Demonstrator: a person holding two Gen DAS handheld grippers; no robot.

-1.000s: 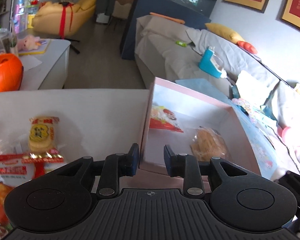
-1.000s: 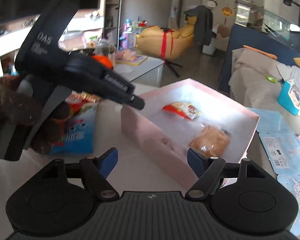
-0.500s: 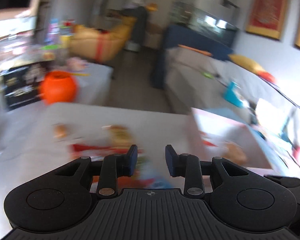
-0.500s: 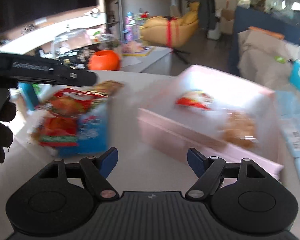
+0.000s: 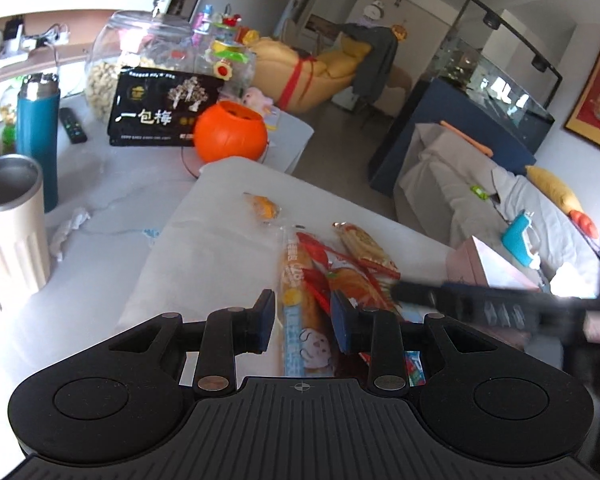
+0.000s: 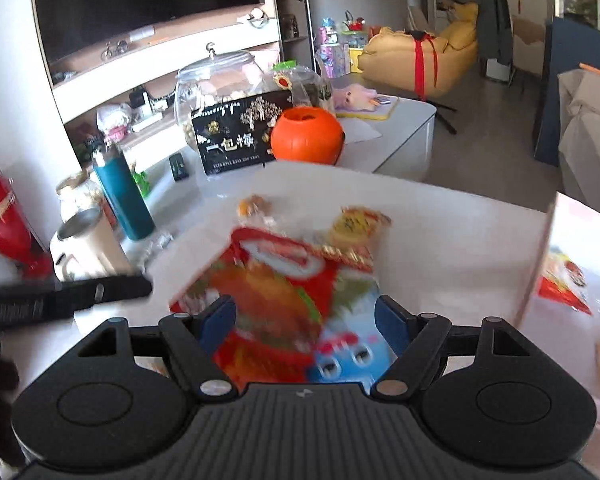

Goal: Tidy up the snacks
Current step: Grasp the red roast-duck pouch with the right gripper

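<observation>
- The left gripper (image 5: 302, 324) hangs low over the white table (image 5: 220, 240), jaws apart and gripping nothing, straddling the near end of a long blue-and-orange snack packet (image 5: 300, 308), apparently lined up for a pick.
- The right gripper (image 6: 306, 328) sits with jaws spread wide around a red-and-blue snack bag (image 6: 284, 300); the pads do not appear to press it, though blur makes contact hard to judge.
- Loose snacks lie bunched mid-table: a yellow packet (image 5: 364, 246) beside the red one, and a small orange sweet (image 5: 262, 206) apart toward the far edge.
- The pink box (image 5: 484, 268), the likely destination, stands to the right; in the right wrist view a red packet (image 6: 564, 284) already lies inside it.
- The box is cut off by both frames, and its far contents are unclear.
- An orange pumpkin pot (image 5: 230, 132), a black bag (image 5: 164, 112) and a blue bottle (image 5: 38, 136) crowd the table behind.
</observation>
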